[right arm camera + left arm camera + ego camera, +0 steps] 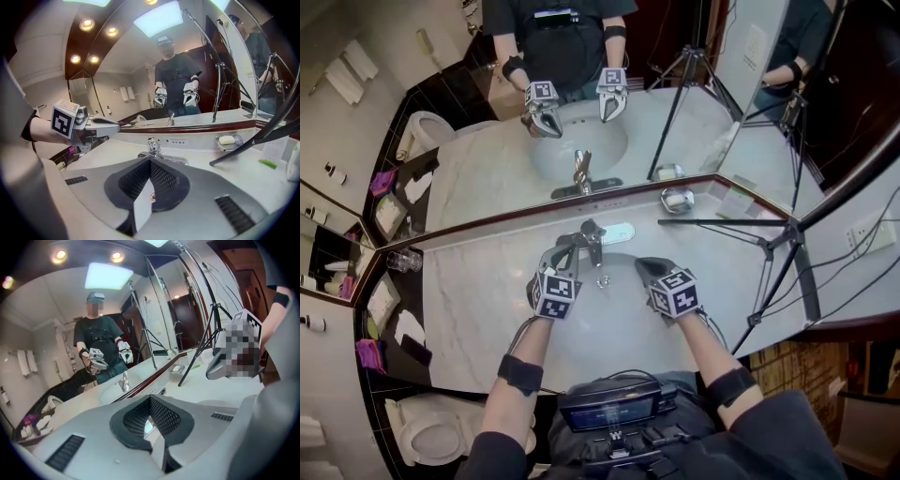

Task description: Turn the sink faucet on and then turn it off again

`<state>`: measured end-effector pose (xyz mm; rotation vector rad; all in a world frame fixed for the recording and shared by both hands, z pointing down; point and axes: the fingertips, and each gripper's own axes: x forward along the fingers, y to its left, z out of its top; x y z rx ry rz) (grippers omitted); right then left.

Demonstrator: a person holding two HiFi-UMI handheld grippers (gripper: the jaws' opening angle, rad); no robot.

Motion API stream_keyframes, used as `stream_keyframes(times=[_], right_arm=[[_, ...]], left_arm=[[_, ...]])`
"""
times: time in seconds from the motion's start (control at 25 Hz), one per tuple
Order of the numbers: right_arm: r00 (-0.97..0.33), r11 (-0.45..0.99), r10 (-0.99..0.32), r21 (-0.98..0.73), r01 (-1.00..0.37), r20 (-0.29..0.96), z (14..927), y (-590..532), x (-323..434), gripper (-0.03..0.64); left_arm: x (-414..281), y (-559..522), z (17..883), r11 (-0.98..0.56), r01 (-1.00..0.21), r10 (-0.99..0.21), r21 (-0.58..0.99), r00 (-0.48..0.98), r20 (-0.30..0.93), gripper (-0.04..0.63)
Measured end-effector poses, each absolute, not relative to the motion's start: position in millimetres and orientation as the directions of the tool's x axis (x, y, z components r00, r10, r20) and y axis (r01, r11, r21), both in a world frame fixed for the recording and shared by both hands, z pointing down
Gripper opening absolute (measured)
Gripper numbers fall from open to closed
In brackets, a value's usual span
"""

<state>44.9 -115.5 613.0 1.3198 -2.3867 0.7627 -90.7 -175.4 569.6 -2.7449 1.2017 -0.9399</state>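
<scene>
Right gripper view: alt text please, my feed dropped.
The right gripper, shut and empty, points at the chrome faucet on the marble counter. The left gripper hangs at left; a soap dish sits at right, under the mirror.

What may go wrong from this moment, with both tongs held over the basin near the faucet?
1. The left tongs are shut and empty right beside the faucet; pushing its handle with closed tips may slip off.
2. A tripod leg reaches across the counter, right of the right tongs; a swing that way may knock it.
</scene>
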Motion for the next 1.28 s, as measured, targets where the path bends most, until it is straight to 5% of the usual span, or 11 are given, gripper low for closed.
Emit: stream_keyframes(times=[0.48,1.28], right_arm=[[-0.522,0.445,-0.685,-0.275,-0.852,0.509,608.0,-107.6,49.2,0.023],[-0.524,0.449,-0.683,-0.273,-0.850,0.508,605.3,-106.8,44.1,0.023]], left_arm=[[-153.7,-128.4,568.6,-0.532,-0.845,-0.722,0.052,0.485,0.494,0.003],[-162.8,-118.6,570.2,-0.514,-0.858,-0.756,-0.015,0.445,0.480,0.005]])
